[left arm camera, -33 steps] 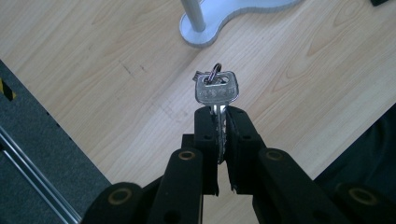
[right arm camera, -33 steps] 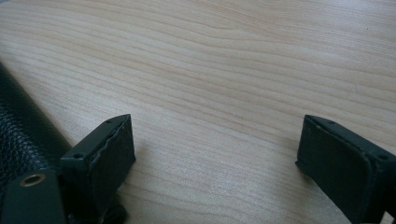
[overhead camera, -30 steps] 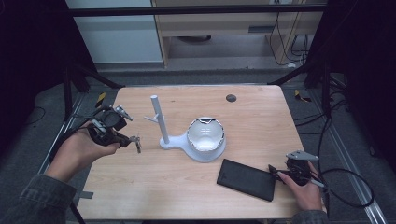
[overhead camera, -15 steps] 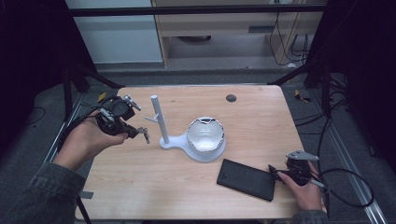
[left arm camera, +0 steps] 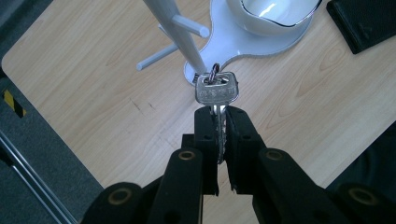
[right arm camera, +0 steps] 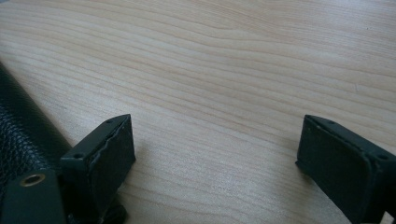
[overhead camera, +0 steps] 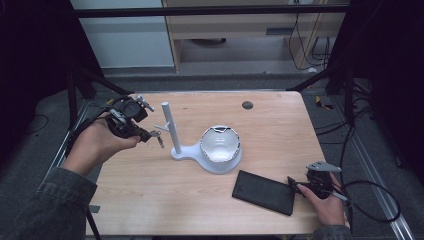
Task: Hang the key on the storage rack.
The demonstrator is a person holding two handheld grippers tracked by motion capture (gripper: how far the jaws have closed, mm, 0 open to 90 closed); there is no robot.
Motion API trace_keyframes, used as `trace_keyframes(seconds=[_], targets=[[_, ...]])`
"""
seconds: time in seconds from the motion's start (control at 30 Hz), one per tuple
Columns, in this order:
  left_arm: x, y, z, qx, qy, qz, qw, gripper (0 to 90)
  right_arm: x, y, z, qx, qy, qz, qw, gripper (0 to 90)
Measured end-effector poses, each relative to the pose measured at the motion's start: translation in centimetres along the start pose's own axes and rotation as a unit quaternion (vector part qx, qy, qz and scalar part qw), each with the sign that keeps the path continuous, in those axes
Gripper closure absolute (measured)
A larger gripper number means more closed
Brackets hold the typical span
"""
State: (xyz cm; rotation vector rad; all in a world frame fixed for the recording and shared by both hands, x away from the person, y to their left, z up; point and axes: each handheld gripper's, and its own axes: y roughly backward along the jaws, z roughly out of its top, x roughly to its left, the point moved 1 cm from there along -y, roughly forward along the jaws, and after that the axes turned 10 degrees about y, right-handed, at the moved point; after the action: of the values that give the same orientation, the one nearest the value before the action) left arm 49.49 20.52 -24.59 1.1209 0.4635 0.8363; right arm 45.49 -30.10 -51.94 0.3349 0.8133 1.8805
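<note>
My left gripper (left arm camera: 218, 122) is clamped tight on a key (left arm camera: 216, 93), pinching the blade between the two black pads (the head and its small ring stick out past the tips). In the high view my left gripper (overhead camera: 150, 136) sits above the wooden table (overhead camera: 150, 200), just left of the white stand (overhead camera: 170, 127), and the key (overhead camera: 159, 139) hangs at the jaw tips, close to the stand's post but apart from it.

In the left gripper view the key's head is in line with the foot of the stand (left arm camera: 180, 35), below the two short pegs that branch off the post. I cannot tell from this view whether the ring touches the post.

The stand rises from a white base that also carries a white bowl (overhead camera: 220, 145), to the right of the post. The bowl (left arm camera: 273, 14) is upright.

My right gripper (overhead camera: 305, 187) rests low at the table's near right, well apart from the stand. Its jaws stand wide apart with nothing between them (bare wood in the gap). In the right gripper view one pad (right arm camera: 105, 163) lies just beside the edge of a black case (right arm camera: 18, 135). In the high view the case (overhead camera: 264, 192) lies flat on the table, right of and nearer to me than the stand, with my right gripper at its right end.
</note>
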Motion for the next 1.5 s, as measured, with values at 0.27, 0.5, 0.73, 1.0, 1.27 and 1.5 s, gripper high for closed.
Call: trace_keyframes(seconds=[0.27,0.5,0.73,1.0,1.27,1.5], targets=[[-0.2,-0.1,1.0,-0.003,0.000,-0.001,1.0000,83.8,0.0,0.0,0.0,0.000,0.000,0.000,1.0000,11.2],[-0.3,-0.3,1.6,0.001,-0.002,-0.001,1.0000,83.8,0.0,0.0,0.0,0.000,0.000,0.000,1.0000,11.2],[-0.2,-0.7,2.0,-0.001,0.000,-0.001,1.0000,83.8,0.0,0.0,0.0,0.000,0.000,0.000,1.0000,11.2],[-0.1,-1.0,2.3,0.000,0.002,-0.001,1.0000,83.8,0.0,0.0,0.0,0.000,0.000,0.000,1.0000,11.2],[0.2,-1.5,2.6,0.000,0.008,-0.003,1.0000,83.8,0.0,0.0,0.0,0.000,0.000,0.001,1.0000,11.2],[0.6,-2.0,2.7,-0.002,0.016,-0.007,0.9998,83.8,0.0,0.0,0.0,0.000,0.000,0.001,1.0000,11.2]])
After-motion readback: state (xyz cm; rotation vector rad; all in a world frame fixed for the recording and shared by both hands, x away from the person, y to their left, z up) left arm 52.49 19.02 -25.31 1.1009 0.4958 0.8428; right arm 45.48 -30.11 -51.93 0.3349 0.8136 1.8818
